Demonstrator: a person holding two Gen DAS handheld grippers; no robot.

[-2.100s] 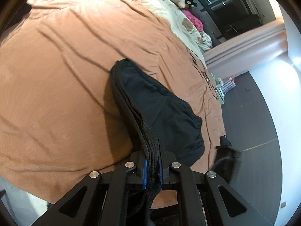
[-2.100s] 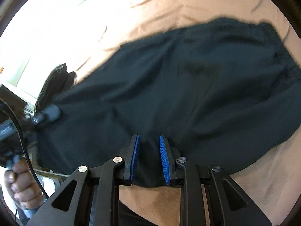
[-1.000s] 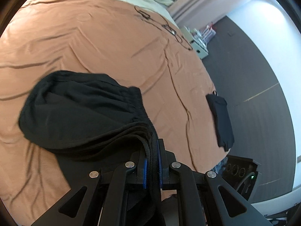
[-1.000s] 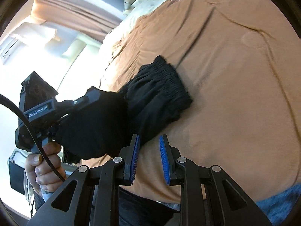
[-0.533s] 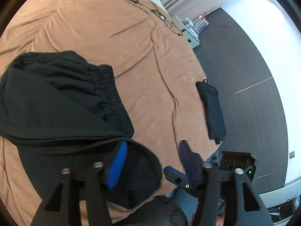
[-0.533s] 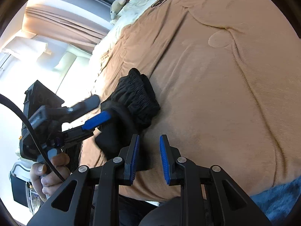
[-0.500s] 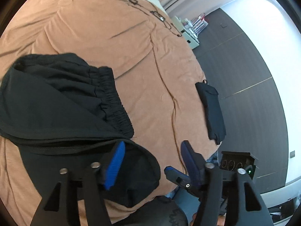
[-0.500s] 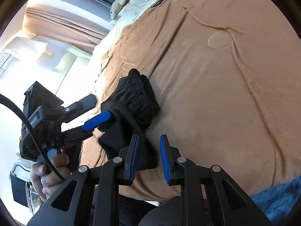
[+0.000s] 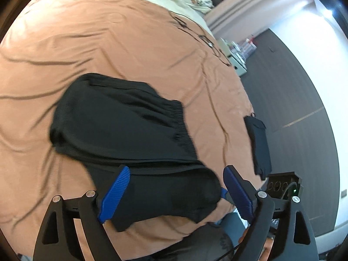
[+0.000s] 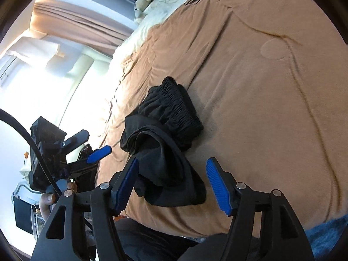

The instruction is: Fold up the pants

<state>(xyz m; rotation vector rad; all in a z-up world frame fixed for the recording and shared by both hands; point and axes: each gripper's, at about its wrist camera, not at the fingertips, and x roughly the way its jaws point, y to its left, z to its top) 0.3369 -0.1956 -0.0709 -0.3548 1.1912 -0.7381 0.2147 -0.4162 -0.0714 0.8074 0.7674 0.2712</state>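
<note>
Bedroom scene: brown bedspread [image 9: 108, 43] is seen across both views, dark floor [image 9: 293, 87] to the right of it in the left wrist view, curtains [image 10: 87, 26] and a bright window beyond the bed in the right wrist view.

Black pants [image 9: 130, 134] are laid folded on the bedspread near its close edge. In the left wrist view the bundle's long axis is seen running from upper left to lower right; the elastic waistband [image 9: 180, 121] is turned toward the right side, the folded lower end lying nearest the camera. In the right wrist view the same bundle [image 10: 165, 134] is stretched away from the camera, waistband at the far end.

Left gripper [image 9: 176, 187]: jaws have just been opening and are spread wide, the near end of the pants lying between the blue pads, not pressed.

Right gripper [image 10: 171, 180]: jaws have also just been opening, fabric lying between the pads, no clamping seen.

A second dark garment [image 9: 258, 145] is draped at the bed's right edge, well apart from the pants.
</note>
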